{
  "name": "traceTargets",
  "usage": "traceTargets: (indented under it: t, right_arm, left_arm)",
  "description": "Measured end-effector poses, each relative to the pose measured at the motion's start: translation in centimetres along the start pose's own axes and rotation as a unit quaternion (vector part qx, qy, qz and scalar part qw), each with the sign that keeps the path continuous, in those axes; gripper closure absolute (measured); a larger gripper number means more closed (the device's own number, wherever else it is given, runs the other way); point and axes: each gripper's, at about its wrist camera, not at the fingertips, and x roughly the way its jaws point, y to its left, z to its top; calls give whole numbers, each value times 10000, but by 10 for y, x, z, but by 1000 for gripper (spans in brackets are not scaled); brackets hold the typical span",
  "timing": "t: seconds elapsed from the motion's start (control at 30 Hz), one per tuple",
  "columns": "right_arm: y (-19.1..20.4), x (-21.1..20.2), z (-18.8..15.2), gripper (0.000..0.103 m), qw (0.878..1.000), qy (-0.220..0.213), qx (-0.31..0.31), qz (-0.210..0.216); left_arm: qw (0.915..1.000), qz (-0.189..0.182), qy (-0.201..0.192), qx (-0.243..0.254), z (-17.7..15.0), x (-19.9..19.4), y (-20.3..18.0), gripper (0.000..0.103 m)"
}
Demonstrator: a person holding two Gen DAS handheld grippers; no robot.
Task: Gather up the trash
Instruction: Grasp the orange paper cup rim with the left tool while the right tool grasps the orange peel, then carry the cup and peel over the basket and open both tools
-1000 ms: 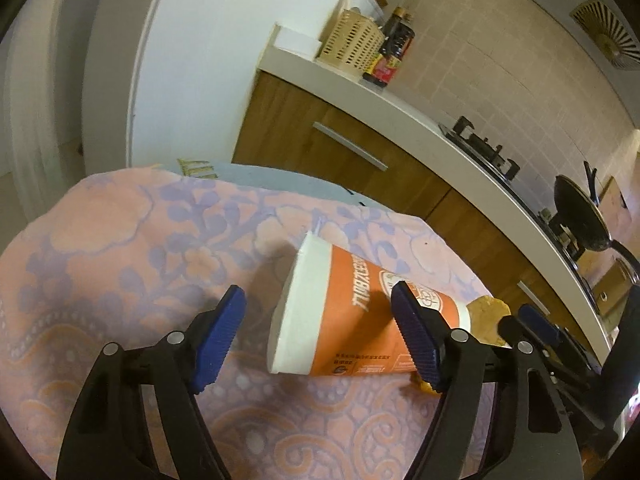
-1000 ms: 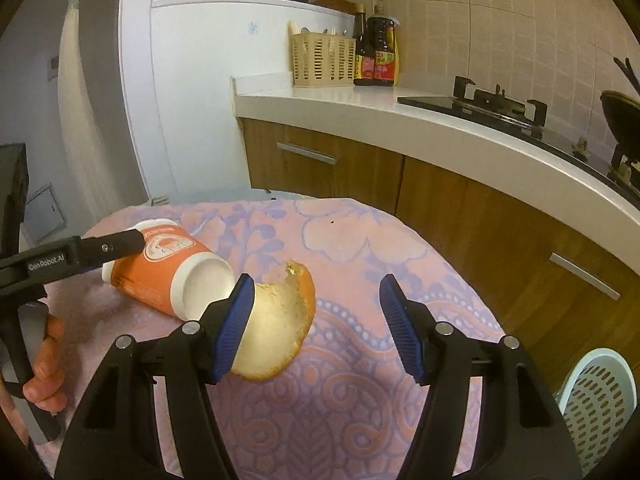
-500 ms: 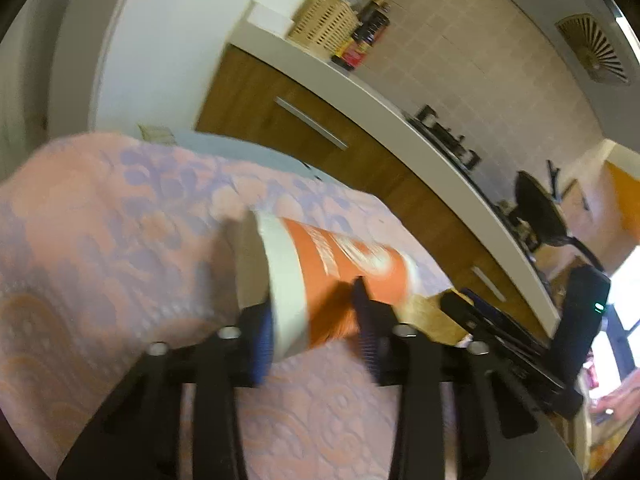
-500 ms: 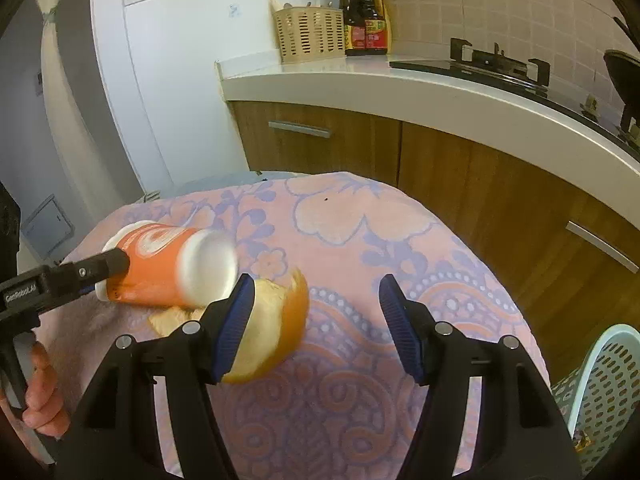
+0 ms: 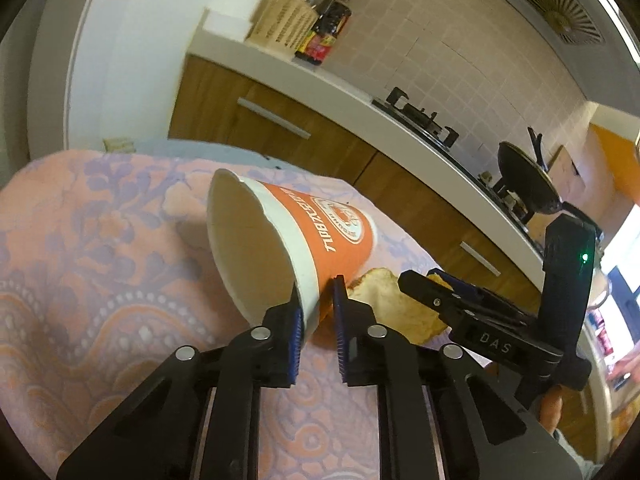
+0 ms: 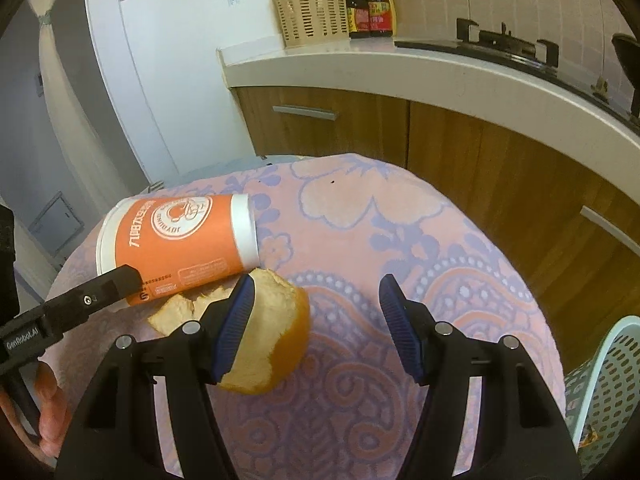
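A: Cup (image 5: 320,236) on its side, long axis running away from the left gripper (image 5: 316,316), mouth toward it — fingers pinched on the rim wall, one inside, one outside.

B: And the right gripper (image 6: 316,320)?

A: Spread wide, holding nothing. Orange peel (image 6: 272,336) sits on the floral tablecloth (image 6: 400,220) against its left pad, just beside the cup's base.

B: So the peel is the right hand's pick?

A: I'd say so; it's nearer. Cup's orange paper with white bands and a round logo — empty, light, easily crushed. Perforated bin (image 6: 604,376) waits low at the right.
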Motion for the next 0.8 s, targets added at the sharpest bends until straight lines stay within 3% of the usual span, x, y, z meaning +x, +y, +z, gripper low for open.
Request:
traceTargets:
  t: [0.07,0.13,0.27,0.4,0.43,0.53,0.57,0.63,0.8]
  right_arm:
    - [-3,-1,-1,42,9998,65,76,189]
    - [-6,-3,-3,42,9996,77,149,246]
    - [-10,4,-3,42,9986,304,276,318]
    - [0,10,-3,43,9985,466,24,276]
    - [4,10,-4,49,9986,467,-84,233]
    - [15,13,-9,82,9976,562,-347,220]
    - [17,13,-9,87,9976,539,-394,197]
    - [18,7,-10,93,9981,394,-442,196]
    - [16,-10,-16,94,9988,132,-474,29]
  left_arm:
    - [9998,54,-125,108,0,-7,-5,103]
    - [9993,123,-304,157,1,-16,-8,103]
    - [9995,14,-304,-1,3,-18,-2,103]
    - [9992,2,-409,-31,5,-23,-1,103]
    - [9991,-9,-421,-28,5,-24,-1,103]
    - [9991,25,-411,31,4,-23,-3,103]
    - [9991,46,-408,52,3,-23,-5,103]
    - [9992,22,-393,79,4,-22,-6,103]
    - [9984,245,-428,286,2,-23,-17,103]
